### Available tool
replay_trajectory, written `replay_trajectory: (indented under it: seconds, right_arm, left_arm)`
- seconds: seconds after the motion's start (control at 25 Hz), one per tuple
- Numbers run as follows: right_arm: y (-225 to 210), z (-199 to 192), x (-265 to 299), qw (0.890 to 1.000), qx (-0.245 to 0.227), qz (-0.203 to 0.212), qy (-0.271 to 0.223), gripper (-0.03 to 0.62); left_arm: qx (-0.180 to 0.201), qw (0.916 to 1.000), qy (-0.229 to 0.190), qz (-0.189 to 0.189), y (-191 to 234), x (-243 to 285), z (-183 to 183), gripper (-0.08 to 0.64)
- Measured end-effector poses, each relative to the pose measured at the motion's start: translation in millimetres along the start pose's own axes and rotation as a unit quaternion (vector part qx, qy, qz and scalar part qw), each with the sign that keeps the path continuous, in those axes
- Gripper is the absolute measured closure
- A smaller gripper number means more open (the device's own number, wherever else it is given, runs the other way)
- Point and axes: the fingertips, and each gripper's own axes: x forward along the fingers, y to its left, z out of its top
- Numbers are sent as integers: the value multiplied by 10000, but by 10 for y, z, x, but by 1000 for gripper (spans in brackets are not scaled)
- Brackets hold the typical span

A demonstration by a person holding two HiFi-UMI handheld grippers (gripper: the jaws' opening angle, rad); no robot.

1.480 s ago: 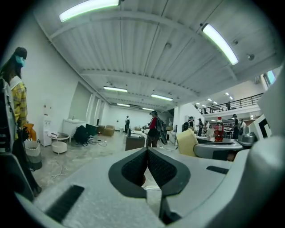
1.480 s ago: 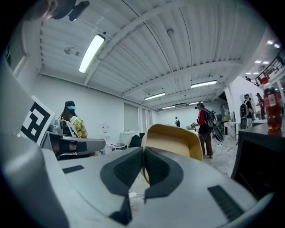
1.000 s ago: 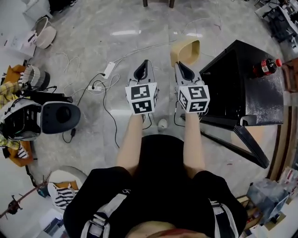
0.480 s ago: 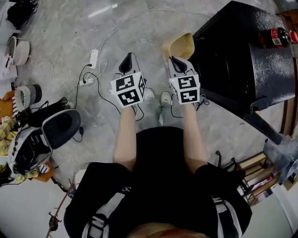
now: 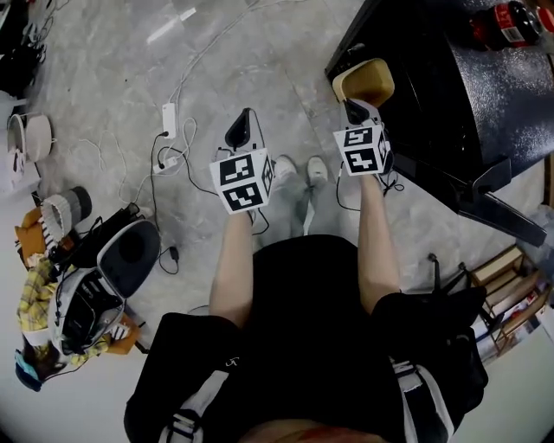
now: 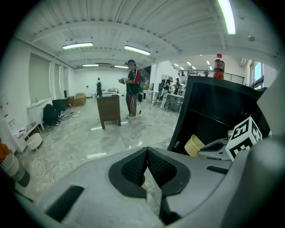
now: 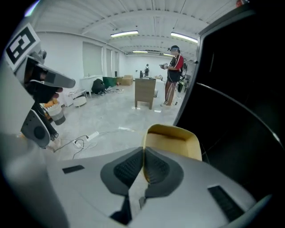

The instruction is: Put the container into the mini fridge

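In the head view my right gripper (image 5: 357,110) is shut on the rim of a tan open container (image 5: 364,80), held at the mouth of the black mini fridge (image 5: 450,95). The right gripper view shows the jaws (image 7: 143,165) pinching the near wall of the container (image 7: 173,139), with the dark inside of the fridge (image 7: 242,116) just to its right. My left gripper (image 5: 241,131) hangs over the floor left of the fridge, shut and empty. From the left gripper view (image 6: 146,164) the container (image 6: 194,145) sits low in the fridge opening (image 6: 213,113).
A cola bottle (image 5: 502,19) stands on top of the fridge. The fridge's open door (image 5: 485,203) juts out on the right. A power strip with cables (image 5: 168,116) and a helmet-like device (image 5: 117,260) lie on the floor to the left. A person (image 6: 132,87) stands far off.
My right gripper has carried the container forward and right, up to the fridge opening. The view has swung toward the fridge. The left gripper stays shut over the floor.
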Motion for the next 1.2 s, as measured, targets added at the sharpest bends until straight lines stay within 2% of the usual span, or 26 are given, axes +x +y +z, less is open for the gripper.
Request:
replay_trajectory:
  seconds: [0.36, 0.72, 0.96, 1.2]
  right_arm:
    - [-638, -632, 495, 9932, -131, -708, 915, 575]
    - [-987, -947, 779, 9842, 151, -1111, 1373, 574]
    - [-1067, -1013, 862, 9813, 231, -1255, 1439, 574]
    - [-986, -940, 743, 9808, 590, -1344, 1282, 572]
  left_arm:
    - [332, 9989, 324, 60, 98, 72, -157, 555]
    - [392, 9985, 389, 19, 134, 76, -200, 555]
    - [407, 9985, 358, -17, 125, 40, -193, 555]
    - [222, 9995, 236, -15, 166, -30, -135, 555]
